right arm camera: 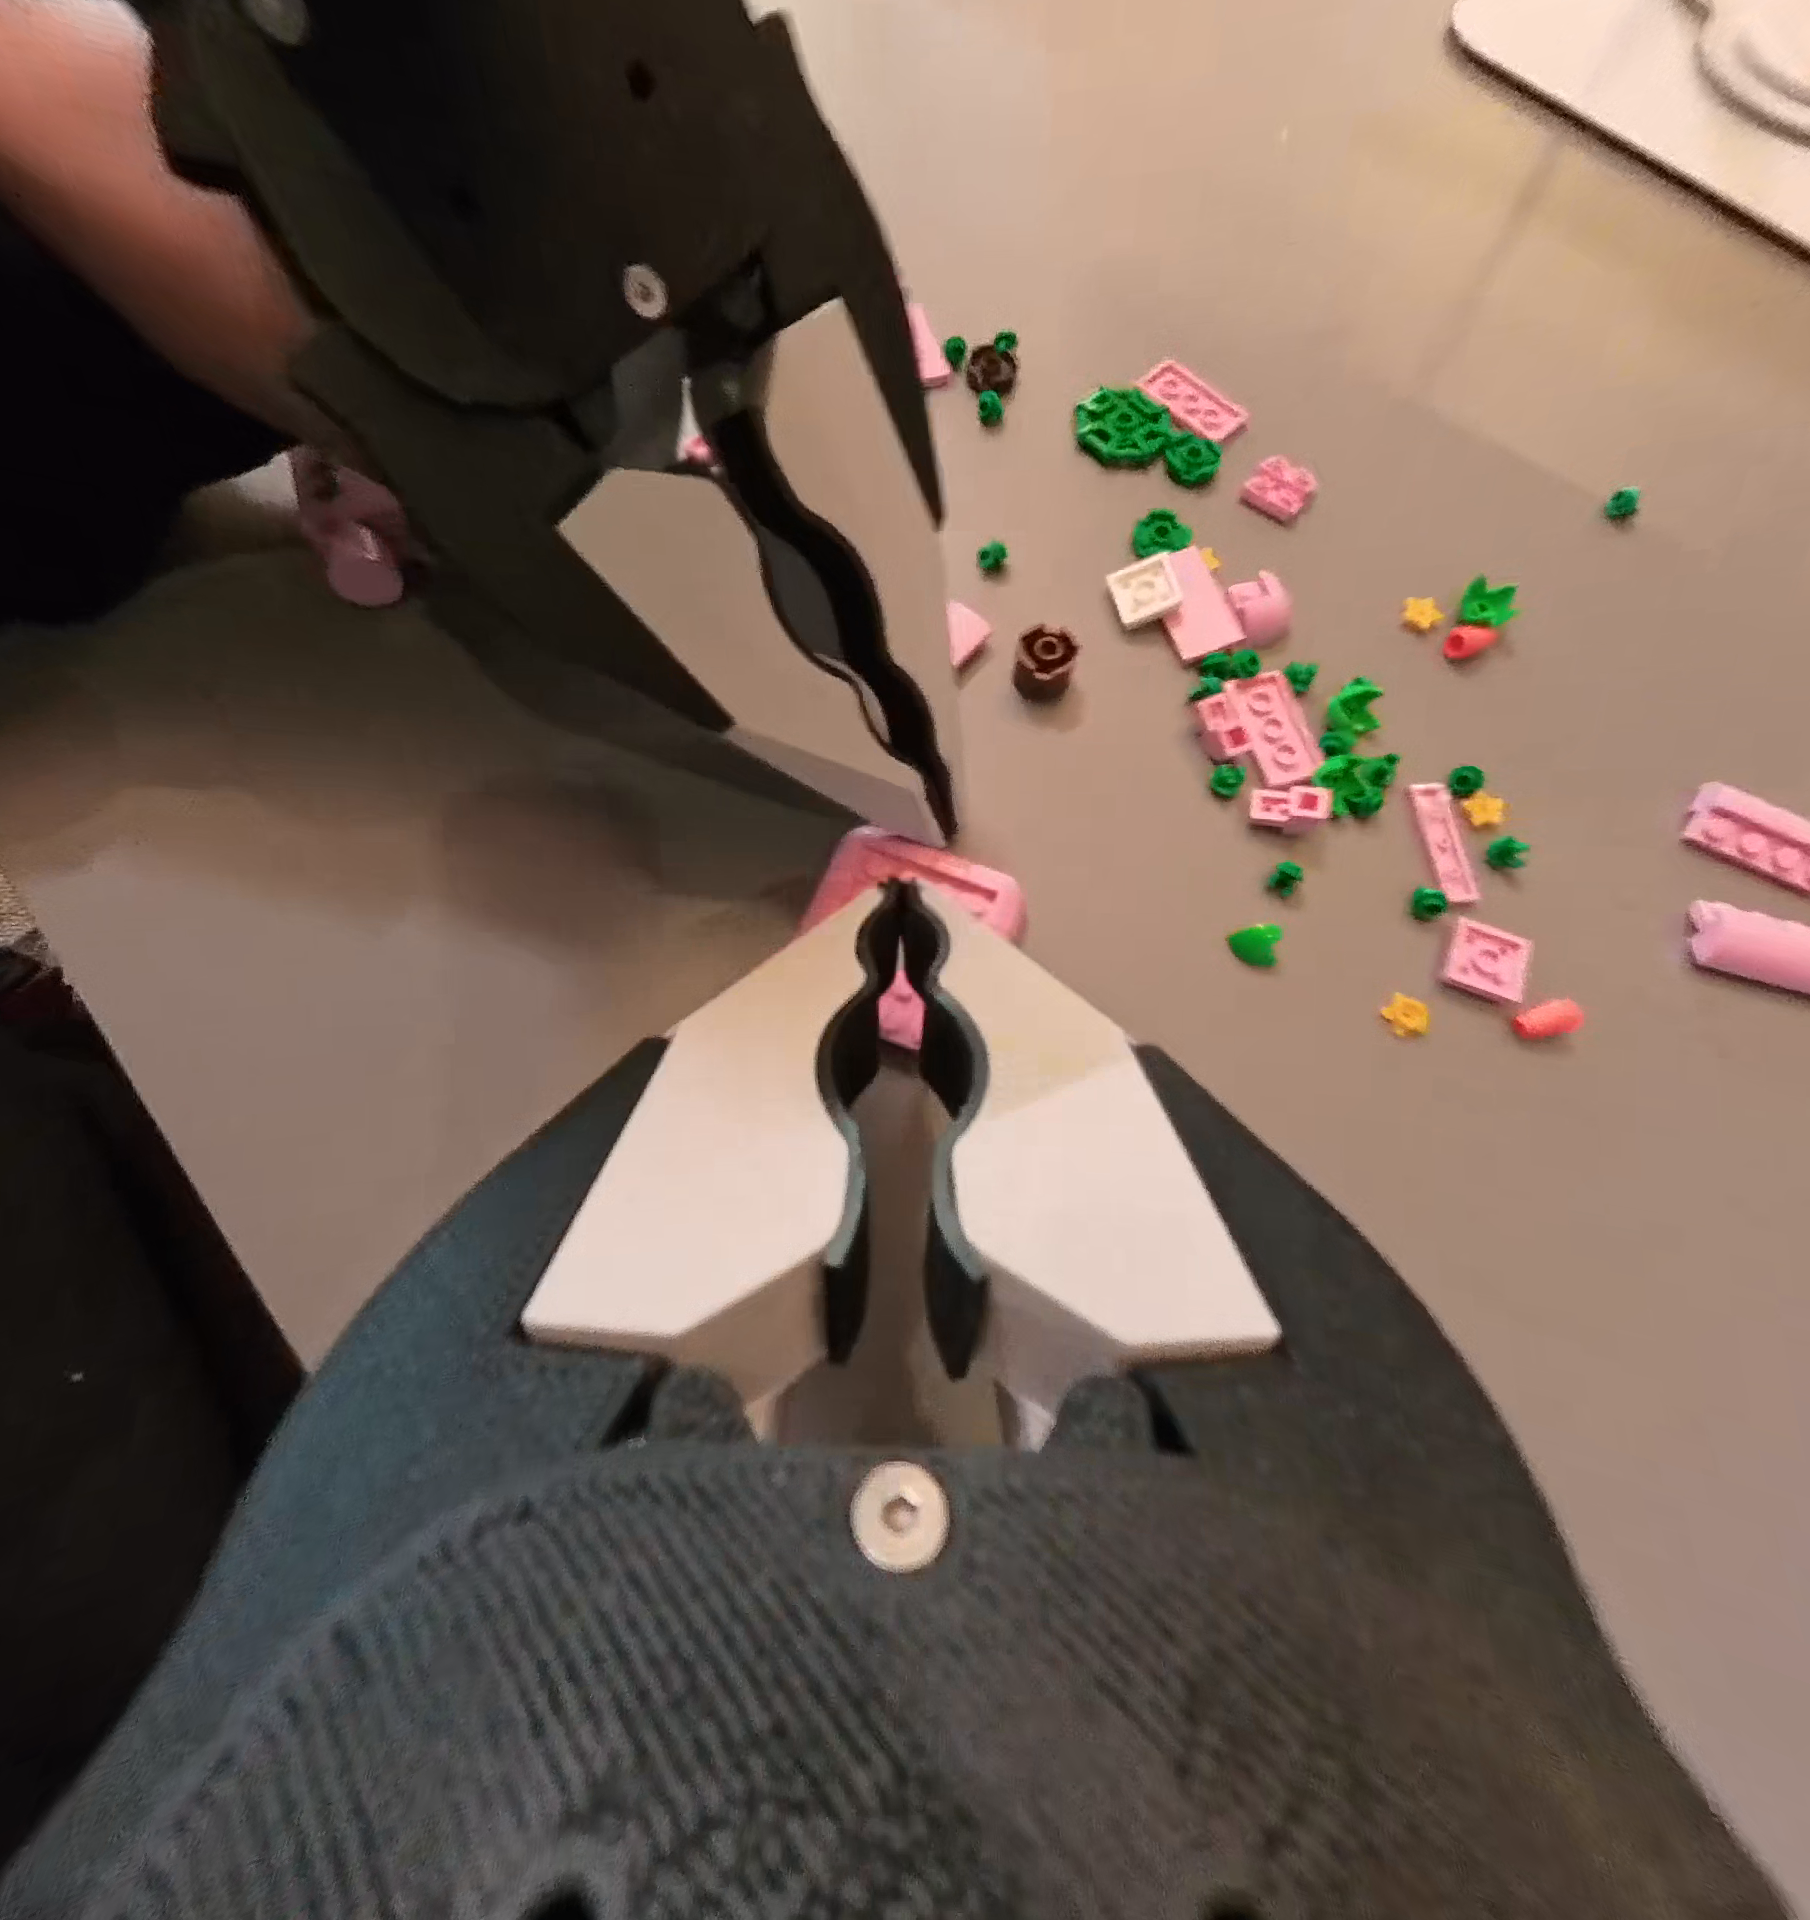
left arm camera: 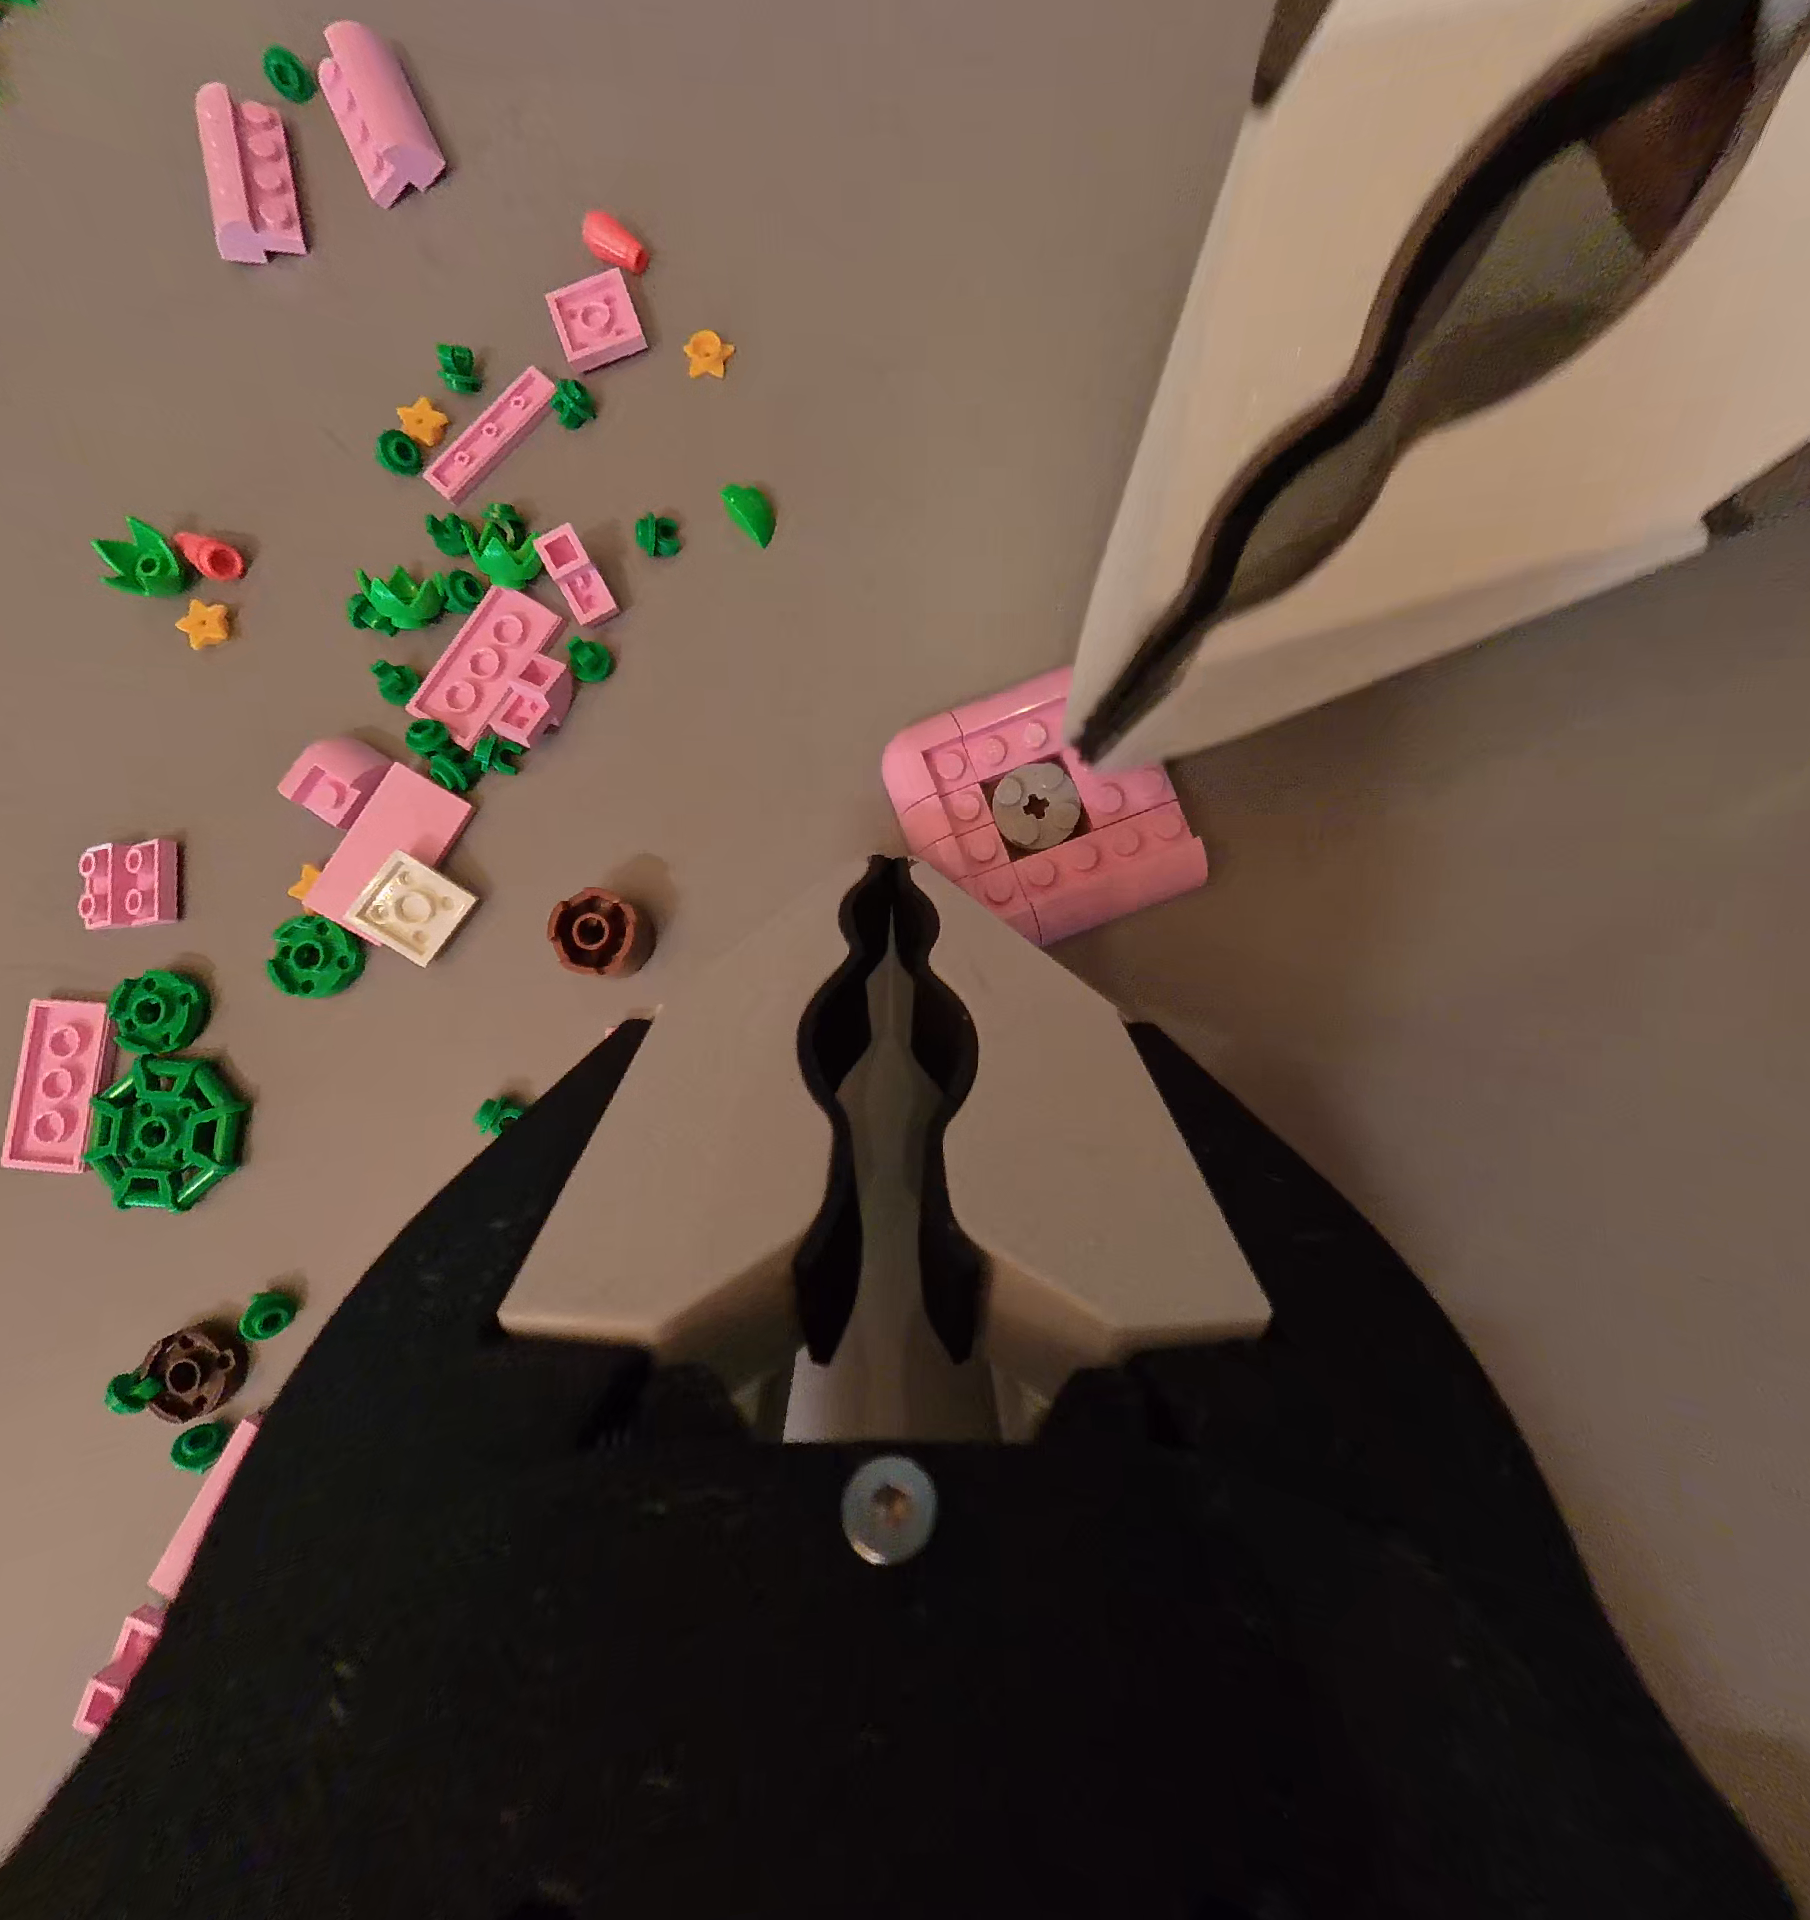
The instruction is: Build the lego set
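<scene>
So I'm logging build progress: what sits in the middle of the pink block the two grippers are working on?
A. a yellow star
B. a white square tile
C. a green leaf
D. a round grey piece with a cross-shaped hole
D: in the left wrist view a round grey piece with a cross-shaped hole sits in the centre of the pink block.
</scene>
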### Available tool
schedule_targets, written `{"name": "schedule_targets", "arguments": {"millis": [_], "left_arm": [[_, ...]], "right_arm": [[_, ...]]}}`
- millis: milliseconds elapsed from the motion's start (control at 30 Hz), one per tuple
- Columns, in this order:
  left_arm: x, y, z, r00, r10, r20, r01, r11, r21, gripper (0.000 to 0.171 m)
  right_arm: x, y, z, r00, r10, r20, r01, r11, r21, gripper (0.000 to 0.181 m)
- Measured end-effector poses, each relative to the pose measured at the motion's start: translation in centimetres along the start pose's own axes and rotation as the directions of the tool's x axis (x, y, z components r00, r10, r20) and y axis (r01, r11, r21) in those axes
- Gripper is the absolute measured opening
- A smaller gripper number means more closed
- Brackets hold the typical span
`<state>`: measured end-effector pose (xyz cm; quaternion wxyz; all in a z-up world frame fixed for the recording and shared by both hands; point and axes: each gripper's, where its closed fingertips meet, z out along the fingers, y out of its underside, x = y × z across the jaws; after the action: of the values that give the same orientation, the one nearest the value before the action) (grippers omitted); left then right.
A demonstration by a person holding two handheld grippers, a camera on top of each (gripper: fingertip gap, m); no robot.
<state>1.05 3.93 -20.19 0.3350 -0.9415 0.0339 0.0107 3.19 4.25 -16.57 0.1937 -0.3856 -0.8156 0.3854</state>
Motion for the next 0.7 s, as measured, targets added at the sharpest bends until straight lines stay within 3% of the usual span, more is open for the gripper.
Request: {"name": "schedule_targets", "arguments": {"millis": [100,267,367,433,533,700], "left_arm": [[0.0,0.0,0.0,1.000,0.002,0.002,-0.002,1.000,0.000,0.001],[0.0,0.0,0.0,1.000,0.001,0.000,-0.001,1.000,0.000,0.001],[0.0,0.1,0.0,1.000,0.002,0.001,-0.002,1.000,-0.001,0.001],[0.0,0.1,0.0,1.000,0.003,0.001,-0.003,1.000,-0.001,0.001],[0.0,0.1,0.0,1.000,0.003,0.001,-0.003,1.000,-0.001,0.001],[0.1,0.1,0.0,1.000,0.002,0.000,-0.002,1.000,-0.001,0.001]], "right_arm": [[0.0,2.4,1.2,1.000,0.003,-0.007,-0.003,0.993,-0.116,0.000],[0.0,0.7,0.1,0.998,0.055,0.024,-0.054,0.998,-0.032,0.000],[-0.8,2.4,1.2,0.998,0.035,0.043,-0.031,0.994,-0.107,0.000],[-0.7,2.3,1.0,0.999,0.038,0.033,-0.034,0.992,-0.121,0.000],[-0.5,0.8,0.5,1.000,0.021,0.010,-0.021,0.999,-0.046,0.000],[-0.6,2.4,1.1,0.998,0.055,0.043,-0.049,0.989,-0.137,0.000]]}}
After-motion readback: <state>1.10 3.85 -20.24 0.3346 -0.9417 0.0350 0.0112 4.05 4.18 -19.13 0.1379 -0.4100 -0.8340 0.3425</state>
